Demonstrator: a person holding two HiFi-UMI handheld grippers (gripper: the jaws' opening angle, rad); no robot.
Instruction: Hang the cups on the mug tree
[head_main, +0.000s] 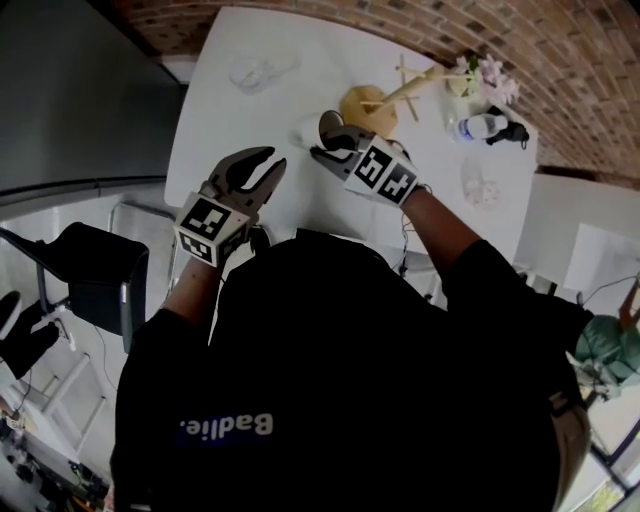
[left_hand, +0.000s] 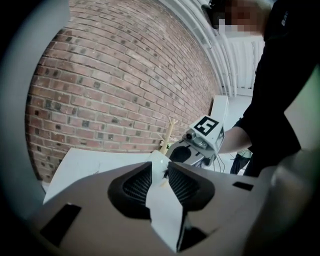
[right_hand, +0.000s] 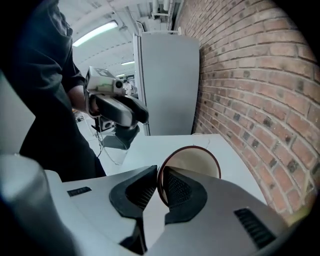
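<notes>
My right gripper (right_hand: 159, 172) pinches the cup (right_hand: 195, 162) by its rim wall. The cup hangs above the table (head_main: 235, 140), just nearside of the mug tree (head_main: 368, 108) at the far edge. My left gripper (left_hand: 160, 167) is slightly parted and empty.

Risk: the thin rim pinch may let the cup pivot or slip. I cannot see its handle, so it may miss a peg.

The mouth faces back along the jaws, and the long axis follows them.

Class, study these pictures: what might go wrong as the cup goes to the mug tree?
1. The right gripper pinches the cup only by its rim wall, so it may swivel or slip.
2. The flowers and bottle stand close beside the mug tree and may be knocked.
</notes>
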